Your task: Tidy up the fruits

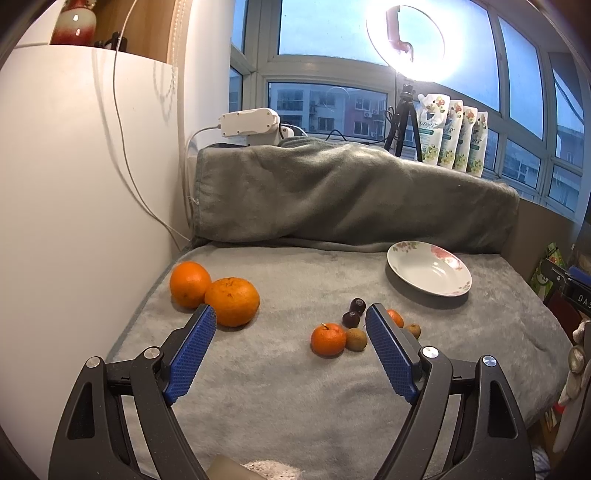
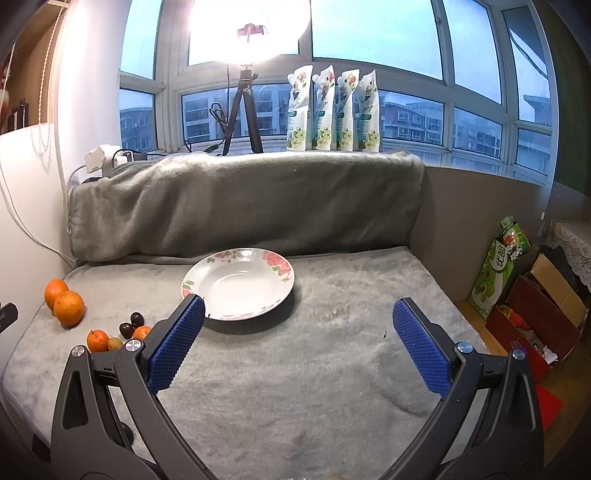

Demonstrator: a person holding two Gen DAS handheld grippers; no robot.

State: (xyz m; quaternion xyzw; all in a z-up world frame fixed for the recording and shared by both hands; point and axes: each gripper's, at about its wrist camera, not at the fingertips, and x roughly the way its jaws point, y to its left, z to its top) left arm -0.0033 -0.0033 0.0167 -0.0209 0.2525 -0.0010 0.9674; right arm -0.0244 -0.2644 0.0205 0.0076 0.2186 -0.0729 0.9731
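Fruits lie on the grey blanket (image 1: 277, 406): two oranges (image 1: 232, 301) left, small ones beyond the left gripper (image 1: 291, 316), gaping and empty. Right view: right gripper (image 2: 298, 309), wide and empty, faces the floral plate (image 2: 239, 283).

A ring light (image 2: 249, 29) at the far window blazes white and blows out its own outline, flaring across the panes in both views. Dusk-blue daylight fills the glass behind. The grey blanket (image 2: 295, 369) is evenly lit, and the plate (image 2: 280, 291) casts a soft shadow on its near right side. Fisheye bending curves the window frames, and dark vignetting rounds the corners. Focus is sharp throughout.
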